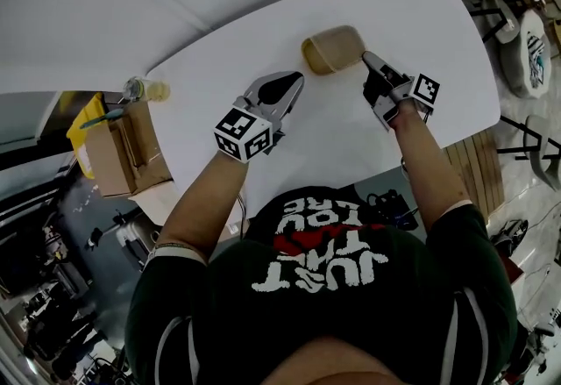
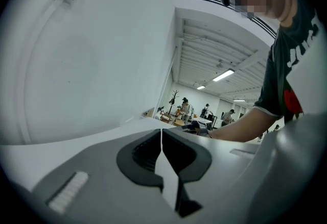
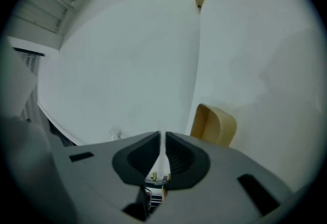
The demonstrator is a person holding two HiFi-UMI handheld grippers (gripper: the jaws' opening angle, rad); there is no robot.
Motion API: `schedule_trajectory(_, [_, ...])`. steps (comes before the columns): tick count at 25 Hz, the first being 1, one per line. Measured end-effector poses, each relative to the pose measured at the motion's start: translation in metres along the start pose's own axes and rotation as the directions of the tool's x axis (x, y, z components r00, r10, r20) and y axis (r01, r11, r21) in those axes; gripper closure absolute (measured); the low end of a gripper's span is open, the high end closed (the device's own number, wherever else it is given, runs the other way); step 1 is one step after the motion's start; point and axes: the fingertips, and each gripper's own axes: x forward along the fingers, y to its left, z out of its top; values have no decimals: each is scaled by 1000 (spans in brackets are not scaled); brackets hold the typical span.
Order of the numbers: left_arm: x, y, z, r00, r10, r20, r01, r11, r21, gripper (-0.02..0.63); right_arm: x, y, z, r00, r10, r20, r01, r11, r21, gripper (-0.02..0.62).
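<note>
While the person leans over the white table (image 1: 210, 85), both tools are held out in front, approx. level w/ each other.

The left gripper (image 1: 296, 81) hangs over bare tabletop, jaws pressed together w/ only a hairline slit btwn them in the left gripper view (image 2: 162, 133). Nothing is caught in there. Its marker cube faces up, near the wrist. That view looks sideways across the table to the person's other forearm (image 2: 240, 127), w/ a big open room and a few people far behind.

The right gripper (image 1: 366, 56) has its jaws brought together too, a thin line of light btwn the pads and nothing held in the right gripper view (image 3: 162, 139). Its tip is just beside the right end of the tan dish (image 1: 333, 50). Can't tell if it actually touches.

That dish is a shallow, rounded-corner tray, pale wood colour, lying on the far-middle part of the table. It is nearer the right tool than the left. In the right gripper view it shows just right of the jaws and a bit beyond them (image 3: 214, 126), inside wall facing the camera, and looks empty.

Off to the left, a clear jar (image 1: 145, 91) stands at the table's edge. A cardboard box (image 1: 123, 155) stands below it, beside the table, w/ something yellow (image 1: 81, 127) just left of the box.
</note>
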Motion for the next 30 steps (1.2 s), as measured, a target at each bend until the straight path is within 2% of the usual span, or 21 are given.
schedule_trajectory(6, [-12,7,48,998,13,67,-15,999,30,594,4,72,28,995,75,68,-67,992,-109,561])
schedule_trajectory(11, [-25,-1,104,990,8,138,-18,997,73,597,-2,153,50,981,152,119,-118,960,-254,561])
schedule_trajectory(17, [-41,-23,180,976,-19,217,-9,992,124,597,-14,259,70,954,255,161,-164,887,-432,561])
schedule_trajectory(21, [-61,-50,224,963,-60,264,14,985,171,597,-26,322,67,928,325,184,-188,833,-520,561])
schedule_trajectory(25, [-78,-74,268,945,-90,314,27,980,200,597,-39,383,65,897,401,184,-224,773,-594,561])
schedule_trajectory(30, [-82,-95,311,935,-103,340,20,971,239,597,-54,439,70,869,465,171,-250,709,-659,561])
